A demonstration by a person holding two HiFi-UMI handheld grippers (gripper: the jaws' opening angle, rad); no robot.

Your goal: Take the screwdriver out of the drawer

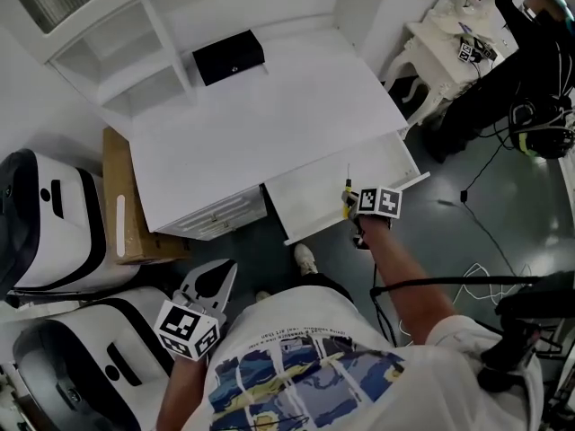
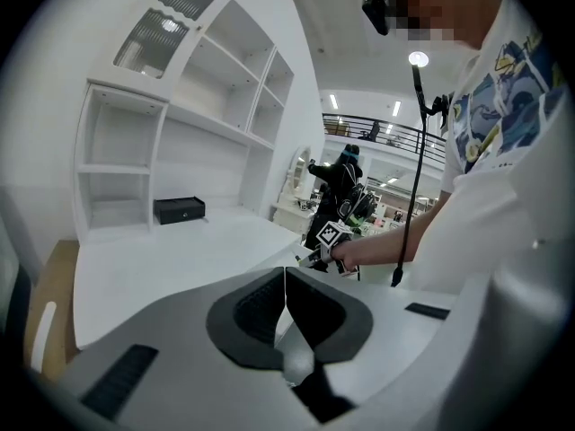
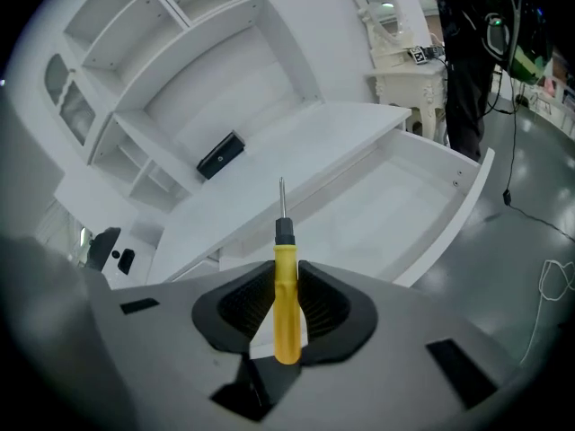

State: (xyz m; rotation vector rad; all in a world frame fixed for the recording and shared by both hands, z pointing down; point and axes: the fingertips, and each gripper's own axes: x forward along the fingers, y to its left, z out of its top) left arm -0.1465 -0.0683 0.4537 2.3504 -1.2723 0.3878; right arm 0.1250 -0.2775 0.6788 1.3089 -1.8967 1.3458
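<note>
Right gripper (image 3: 286, 281) holds the screwdriver (image 3: 286, 299) over the open drawer (image 1: 314, 229).

The right fingers are narrowed onto the yellow handle, one pad on each side. The black collar and thin metal shaft stick out past the tips toward 12 o'clock in the right gripper view. In the head view the drawer is pulled out from the 4 o'clock edge of the white tabletop (image 1: 269, 124), and the screwdriver is above the drawer's inside, close to its front wall. A black box (image 1: 229, 57) sits at the tabletop's 11 o'clock end, against the shelves. The left gripper (image 2: 286, 277) is at 7 o'clock in the head view, well apart from the drawer, with its fingers pressed together and nothing between them.
</note>
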